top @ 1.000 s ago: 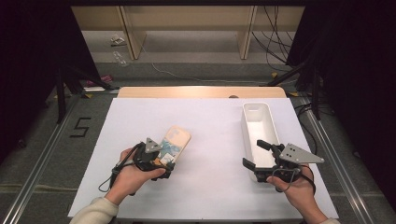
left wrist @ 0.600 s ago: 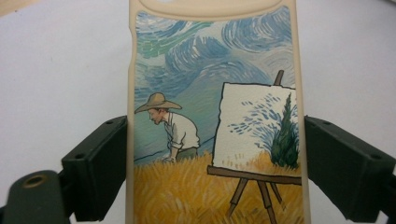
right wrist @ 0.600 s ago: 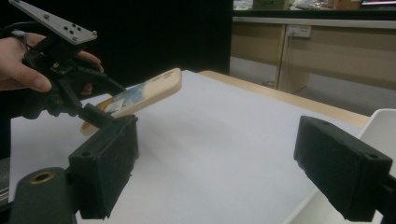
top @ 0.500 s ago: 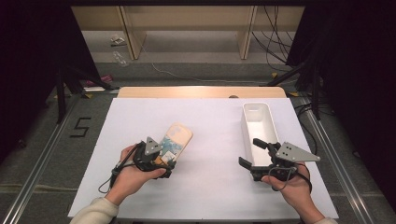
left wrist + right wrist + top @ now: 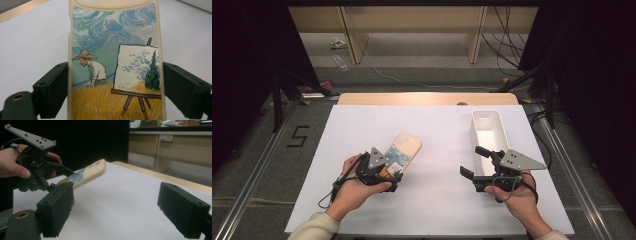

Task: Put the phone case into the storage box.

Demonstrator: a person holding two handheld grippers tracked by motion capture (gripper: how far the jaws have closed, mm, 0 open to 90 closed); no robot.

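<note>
A beige phone case (image 5: 404, 150) printed with a painter in a wheat field is lifted off the white table at a slant. My left gripper (image 5: 391, 172) is shut on its two long edges; in the left gripper view the black jaws press each side of the phone case (image 5: 115, 62). My right gripper (image 5: 474, 161) is open and empty, pointing left across the table beside the near end of a white tray (image 5: 489, 135). In the right gripper view its own jaws (image 5: 120, 215) stand wide apart, and the held phone case (image 5: 92, 171) slants upward beyond them.
The white sheet (image 5: 437, 130) covers the table; a wooden strip (image 5: 427, 98) runs along its far edge. The long white tray is empty. Metal rails flank the table, and cables lie on the floor behind.
My right gripper has drifted a little to the left, off the tray's near end. The left gripper and the case have kept still.
</note>
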